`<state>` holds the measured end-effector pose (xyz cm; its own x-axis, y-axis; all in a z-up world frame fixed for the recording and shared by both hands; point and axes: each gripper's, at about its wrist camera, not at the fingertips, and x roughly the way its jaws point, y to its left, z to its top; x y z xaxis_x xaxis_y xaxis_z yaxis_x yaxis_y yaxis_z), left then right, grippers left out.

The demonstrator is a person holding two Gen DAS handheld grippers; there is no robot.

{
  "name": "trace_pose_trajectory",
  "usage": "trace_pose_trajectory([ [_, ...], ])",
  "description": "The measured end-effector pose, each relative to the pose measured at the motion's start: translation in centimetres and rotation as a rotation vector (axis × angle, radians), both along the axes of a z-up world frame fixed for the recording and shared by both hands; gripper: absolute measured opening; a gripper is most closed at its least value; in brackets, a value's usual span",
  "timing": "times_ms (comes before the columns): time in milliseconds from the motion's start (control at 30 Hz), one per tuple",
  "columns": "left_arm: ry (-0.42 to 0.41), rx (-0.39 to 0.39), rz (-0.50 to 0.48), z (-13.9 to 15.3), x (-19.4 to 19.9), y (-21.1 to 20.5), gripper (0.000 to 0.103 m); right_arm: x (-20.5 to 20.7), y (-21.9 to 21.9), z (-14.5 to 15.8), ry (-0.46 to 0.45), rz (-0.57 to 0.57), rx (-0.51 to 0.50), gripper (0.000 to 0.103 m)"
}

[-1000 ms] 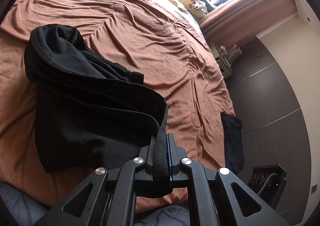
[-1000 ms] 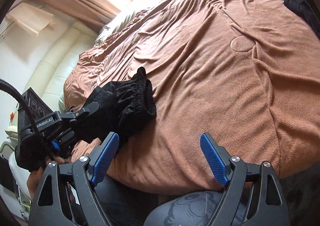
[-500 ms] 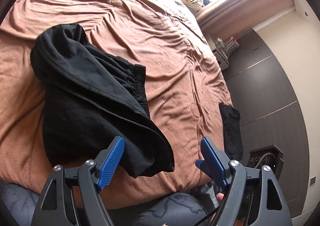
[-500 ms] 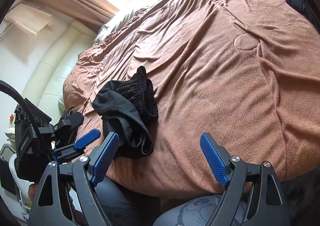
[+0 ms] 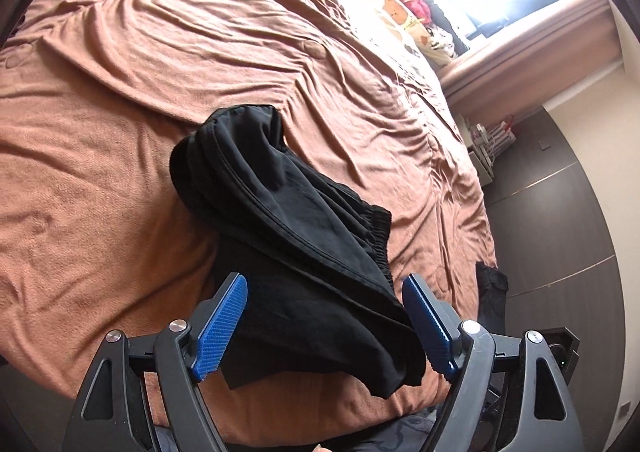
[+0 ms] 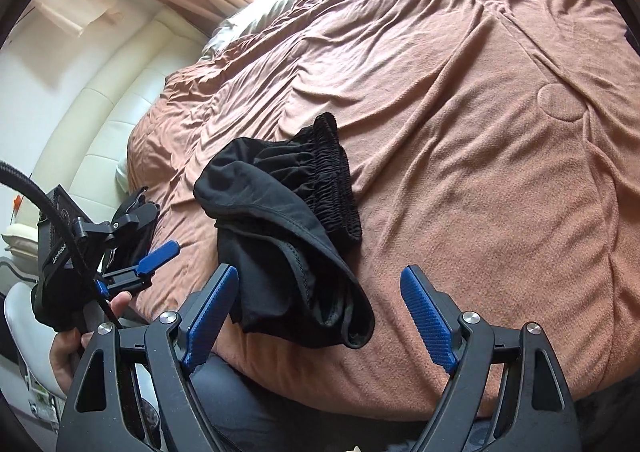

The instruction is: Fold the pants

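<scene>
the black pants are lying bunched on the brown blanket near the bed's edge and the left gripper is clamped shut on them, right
Not quite. The black pants do lie bunched on the brown blanket near the bed's edge, but the left gripper is not clamped on them: its blue pads stand wide apart, pressing on nothing. The left wrist view shows this, and the right wrist view shows that gripper off to the side of the pants.

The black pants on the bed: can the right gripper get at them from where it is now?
Probably yes. The right gripper has its jaws open and empty, and the black pants lie bunched on the brown blanket just ahead of them. Nothing lies between; the left gripper is off to the side.
</scene>
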<state>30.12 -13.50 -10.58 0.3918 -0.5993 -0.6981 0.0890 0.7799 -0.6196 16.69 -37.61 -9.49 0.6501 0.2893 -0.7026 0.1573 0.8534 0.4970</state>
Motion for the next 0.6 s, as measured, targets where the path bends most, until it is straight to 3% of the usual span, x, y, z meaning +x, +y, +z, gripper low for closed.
trace_pose_trajectory([
  [433, 0.108, -0.062, 0.050, -5.6, 3.8, 0.9, 0.082, 4.7, 2.6, -2.5, 0.027, 0.078, -0.046, 0.083],
  [600, 0.110, -0.048, 0.083, -7.0, 5.2, 0.8, 0.082, 5.3, 2.3, -3.3, 0.042, 0.075, -0.011, 0.072],
])
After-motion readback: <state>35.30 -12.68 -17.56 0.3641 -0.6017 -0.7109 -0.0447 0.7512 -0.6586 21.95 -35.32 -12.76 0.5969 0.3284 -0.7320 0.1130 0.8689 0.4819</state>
